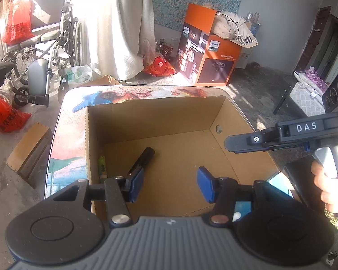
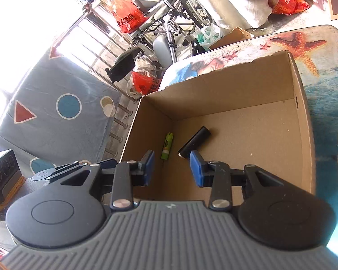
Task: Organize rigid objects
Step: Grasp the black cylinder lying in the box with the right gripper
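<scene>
While both hover over the cardboard box (image 1: 160, 121), left gripper (image 1: 170, 185) spread and empty, right gripper (image 2: 172, 168) likewise released, black cylinder (image 2: 195, 142) beside green battery (image 2: 167, 145) on the box floor, box on the bench (image 2: 326, 72).

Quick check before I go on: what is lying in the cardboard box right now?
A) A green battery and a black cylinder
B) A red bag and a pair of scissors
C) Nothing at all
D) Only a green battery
A: the right wrist view shows a green battery and a black cylinder lying apart on the floor of the cardboard box, near its left wall, and nothing else visible on it.
</scene>
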The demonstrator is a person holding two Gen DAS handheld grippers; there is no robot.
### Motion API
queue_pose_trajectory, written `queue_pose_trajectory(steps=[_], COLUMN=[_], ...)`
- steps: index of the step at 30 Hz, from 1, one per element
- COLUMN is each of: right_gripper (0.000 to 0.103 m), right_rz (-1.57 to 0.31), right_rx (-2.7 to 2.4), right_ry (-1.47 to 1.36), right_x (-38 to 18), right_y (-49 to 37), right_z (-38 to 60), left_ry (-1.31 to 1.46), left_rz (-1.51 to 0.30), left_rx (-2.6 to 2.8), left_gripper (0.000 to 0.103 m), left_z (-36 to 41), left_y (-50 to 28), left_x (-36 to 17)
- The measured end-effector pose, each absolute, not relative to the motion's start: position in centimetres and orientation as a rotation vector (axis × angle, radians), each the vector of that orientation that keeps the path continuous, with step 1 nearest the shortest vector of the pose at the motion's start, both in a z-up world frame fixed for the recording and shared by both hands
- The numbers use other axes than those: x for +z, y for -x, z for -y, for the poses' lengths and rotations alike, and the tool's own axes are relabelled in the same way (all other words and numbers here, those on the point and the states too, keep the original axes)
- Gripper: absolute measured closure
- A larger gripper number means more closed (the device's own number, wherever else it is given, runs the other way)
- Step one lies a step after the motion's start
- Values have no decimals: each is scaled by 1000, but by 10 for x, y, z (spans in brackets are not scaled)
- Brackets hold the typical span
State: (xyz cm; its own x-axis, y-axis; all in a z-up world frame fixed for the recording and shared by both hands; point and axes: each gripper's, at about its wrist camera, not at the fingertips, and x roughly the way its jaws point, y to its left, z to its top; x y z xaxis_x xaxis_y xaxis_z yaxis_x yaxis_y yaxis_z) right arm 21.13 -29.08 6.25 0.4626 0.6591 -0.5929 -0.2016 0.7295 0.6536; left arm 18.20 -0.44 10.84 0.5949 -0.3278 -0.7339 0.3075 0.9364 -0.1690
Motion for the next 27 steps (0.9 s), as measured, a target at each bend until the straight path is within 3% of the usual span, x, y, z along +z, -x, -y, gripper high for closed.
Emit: queue_pose_trajectory(steps=[8, 14, 21, 27], right_gripper=[68, 70, 72, 71], right_rz=[-847, -876, -863, -1097], right_rx=[500, 444, 540, 522], right_ry=[-625, -682, -609, -520], right_x=[47, 16, 60, 51], right_y=[-98, -64, -121, -211], right_z=[359, 378, 351, 296], left_ry=[35, 35, 56, 54], left_rz=[-855, -908, -842, -802], left_rx=[-552, -564, -467, -353], left_gripper=[50, 51, 52, 53], left_z=[39, 64, 47, 22], left_y=[-107, -90, -114, -148], left_x=[88, 51, 72, 85])
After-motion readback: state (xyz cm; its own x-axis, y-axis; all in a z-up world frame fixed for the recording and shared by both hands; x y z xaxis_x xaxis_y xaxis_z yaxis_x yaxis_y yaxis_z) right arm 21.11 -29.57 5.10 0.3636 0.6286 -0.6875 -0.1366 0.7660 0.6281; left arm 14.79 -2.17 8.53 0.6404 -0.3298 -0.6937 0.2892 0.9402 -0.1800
